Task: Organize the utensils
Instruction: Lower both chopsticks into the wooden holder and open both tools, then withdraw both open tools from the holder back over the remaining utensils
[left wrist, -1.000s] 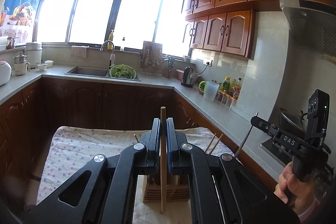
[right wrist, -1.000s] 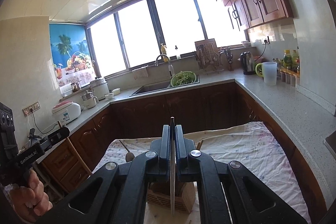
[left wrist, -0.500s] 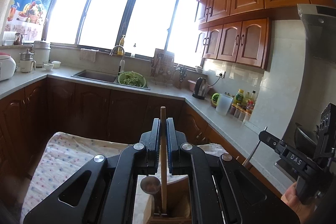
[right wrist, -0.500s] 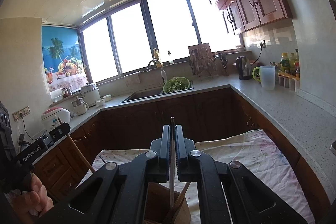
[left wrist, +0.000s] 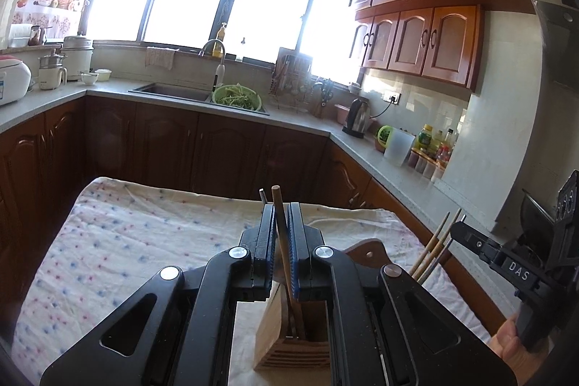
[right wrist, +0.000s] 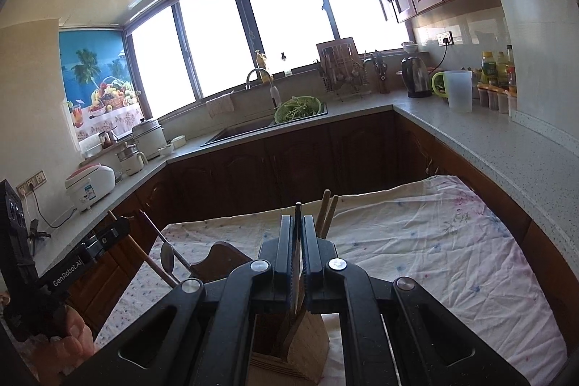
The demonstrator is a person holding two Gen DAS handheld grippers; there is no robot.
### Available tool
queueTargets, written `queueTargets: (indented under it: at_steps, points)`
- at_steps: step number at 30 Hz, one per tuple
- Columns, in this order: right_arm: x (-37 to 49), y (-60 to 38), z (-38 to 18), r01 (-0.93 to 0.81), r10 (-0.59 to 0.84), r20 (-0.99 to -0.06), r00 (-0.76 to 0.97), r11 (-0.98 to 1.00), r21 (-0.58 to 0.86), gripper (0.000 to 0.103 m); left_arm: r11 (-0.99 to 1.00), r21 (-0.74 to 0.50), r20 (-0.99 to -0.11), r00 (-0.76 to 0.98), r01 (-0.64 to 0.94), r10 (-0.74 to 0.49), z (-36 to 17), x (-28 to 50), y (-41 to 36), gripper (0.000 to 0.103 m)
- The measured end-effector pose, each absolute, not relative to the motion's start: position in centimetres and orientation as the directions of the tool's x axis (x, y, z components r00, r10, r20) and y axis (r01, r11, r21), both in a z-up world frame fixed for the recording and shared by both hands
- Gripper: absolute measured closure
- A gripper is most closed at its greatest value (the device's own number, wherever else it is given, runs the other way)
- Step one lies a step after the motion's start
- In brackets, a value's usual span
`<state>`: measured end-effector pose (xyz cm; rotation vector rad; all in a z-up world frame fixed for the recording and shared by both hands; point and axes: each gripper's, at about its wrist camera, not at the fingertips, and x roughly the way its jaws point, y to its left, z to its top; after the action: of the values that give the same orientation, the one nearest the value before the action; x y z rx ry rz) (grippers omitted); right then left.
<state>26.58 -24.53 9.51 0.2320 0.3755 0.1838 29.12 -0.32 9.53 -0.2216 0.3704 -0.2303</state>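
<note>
My left gripper (left wrist: 280, 216) is shut on a wooden stick (left wrist: 278, 205) that stands nearly upright, its lower end down inside the wooden utensil holder (left wrist: 269, 331) on the clothed table. A metal handle tip (left wrist: 261, 195) shows just left of it. My right gripper (right wrist: 296, 227) is shut on a thin metal utensil (right wrist: 297, 210), whose lower part runs into the holder (right wrist: 311, 342) below. Two wooden chopsticks (right wrist: 327, 210) rise just behind it. In the right wrist view the left gripper (right wrist: 119, 227) is at the left, with a metal spoon (right wrist: 166, 255) beside its stick.
A dotted cloth (left wrist: 126, 234) covers the table. A dark wooden piece with a hole (left wrist: 365, 252) stands beside the holder. Counters wrap around behind, with a sink (left wrist: 170, 91), a green colander (left wrist: 237, 98), a kettle (left wrist: 356, 118) and bottles (left wrist: 434, 143).
Both grippers have sunk toward the table with their utensils. The stick's and the metal utensil's lower ends have gone down into the holder. The left stick now leans slightly.
</note>
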Motion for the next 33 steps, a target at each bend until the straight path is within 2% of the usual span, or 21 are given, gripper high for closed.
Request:
queueTargets:
  at_steps: [12,19,22,24,26,27,30,32,33]
  points:
    - [26.5,-24.7,9.3,-0.128,0.22,-0.349,0.911,0.955,0.268,0.098,0.952,-0.251,-0.346,0.903,0.174,-0.256,9.5,29.2,-0.1,0.096]
    - [26.6,-24.9,9.2,-0.128,0.222,-0.355,0.908,0.955,0.269,0.094,0.951,-0.251,-0.372,0.889,0.18,-0.266,9.6,29.4,-0.1,0.096]
    - [26.3,-25.0,9.3,-0.13,0.225,-0.351,0.909,0.953,0.273,0.091,0.95,-0.254,-0.379,0.885,0.179,-0.269,9.6,29.3,-0.1,0.091]
    - [26.1,-25.2,9.5,-0.125,0.221,-0.346,0.912,0.952,0.278,0.082,0.951,-0.256,-0.376,0.888,0.175,-0.265,9.7,29.0,0.0,0.082]
    - [25.7,-25.5,9.7,-0.126,0.222,-0.331,0.917,0.949,0.288,0.062,0.952,-0.255,-0.373,0.891,0.17,-0.259,9.8,28.7,0.0,0.066]
    - [25.5,-25.6,9.9,-0.125,0.221,-0.323,0.92,0.948,0.292,0.058,0.952,-0.255,-0.37,0.893,0.167,-0.256,9.9,28.5,0.0,0.064]
    - [24.7,-26.1,10.2,-0.126,0.222,-0.301,0.928,0.943,0.308,0.036,0.954,-0.258,-0.373,0.895,0.151,-0.243,10.0,27.9,0.3,0.051]
    - [24.2,-26.3,10.3,-0.131,0.226,-0.287,0.931,0.94,0.316,0.016,0.955,-0.262,-0.373,0.898,0.139,-0.233,10.1,27.4,0.6,0.032]
    - [23.9,-26.4,10.4,-0.135,0.228,-0.279,0.933,0.939,0.316,0.013,0.957,-0.26,-0.374,0.9,0.128,-0.222,10.0,27.1,0.7,0.026]
